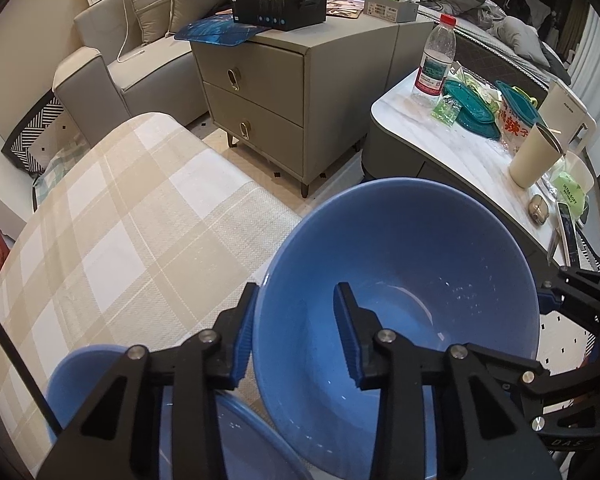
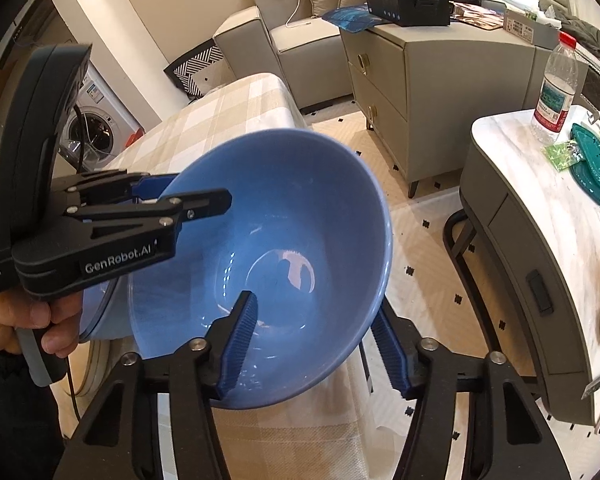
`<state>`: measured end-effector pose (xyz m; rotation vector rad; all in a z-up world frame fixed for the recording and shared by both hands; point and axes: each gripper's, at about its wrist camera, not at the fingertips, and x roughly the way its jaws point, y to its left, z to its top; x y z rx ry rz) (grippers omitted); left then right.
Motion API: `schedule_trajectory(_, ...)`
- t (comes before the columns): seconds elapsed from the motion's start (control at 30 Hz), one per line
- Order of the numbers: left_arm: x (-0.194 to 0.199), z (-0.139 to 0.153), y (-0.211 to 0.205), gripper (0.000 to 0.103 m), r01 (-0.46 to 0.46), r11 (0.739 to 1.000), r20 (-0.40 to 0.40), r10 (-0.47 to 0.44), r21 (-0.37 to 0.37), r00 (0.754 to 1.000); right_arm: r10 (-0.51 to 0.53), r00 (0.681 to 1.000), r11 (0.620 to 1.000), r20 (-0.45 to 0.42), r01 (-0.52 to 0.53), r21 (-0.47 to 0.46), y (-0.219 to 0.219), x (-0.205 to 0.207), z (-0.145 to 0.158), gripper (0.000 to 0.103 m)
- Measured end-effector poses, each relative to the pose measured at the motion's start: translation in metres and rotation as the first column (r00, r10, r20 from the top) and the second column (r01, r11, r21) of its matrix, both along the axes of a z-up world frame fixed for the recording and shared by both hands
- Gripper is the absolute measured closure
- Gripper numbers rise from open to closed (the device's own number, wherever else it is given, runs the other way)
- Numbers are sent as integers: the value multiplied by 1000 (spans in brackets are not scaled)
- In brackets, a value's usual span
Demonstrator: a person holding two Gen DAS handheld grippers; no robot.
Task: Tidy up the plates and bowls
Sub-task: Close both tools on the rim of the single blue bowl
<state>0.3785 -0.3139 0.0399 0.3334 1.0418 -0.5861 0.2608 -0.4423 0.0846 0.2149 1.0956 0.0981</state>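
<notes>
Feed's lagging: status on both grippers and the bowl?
Left hand-held gripper, right hand-held gripper: each straddles blue bowl rim. Bowl tilted. More blue dishes underneath.
</notes>
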Motion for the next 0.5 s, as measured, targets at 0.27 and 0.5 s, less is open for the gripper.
schedule_trajectory(0.27, 3, -3, 1, 76, -3, 1000, 8, 3, 23, 1000, -18, 1000, 1000, -8, 18, -19, 0, 0, 1, 60)
schedule_trajectory(0.5, 3, -7, -2, 77, -7, 998, 24, 5, 55, 1000, -30, 999, 999, -12, 30, -20, -3, -2, 0, 70)
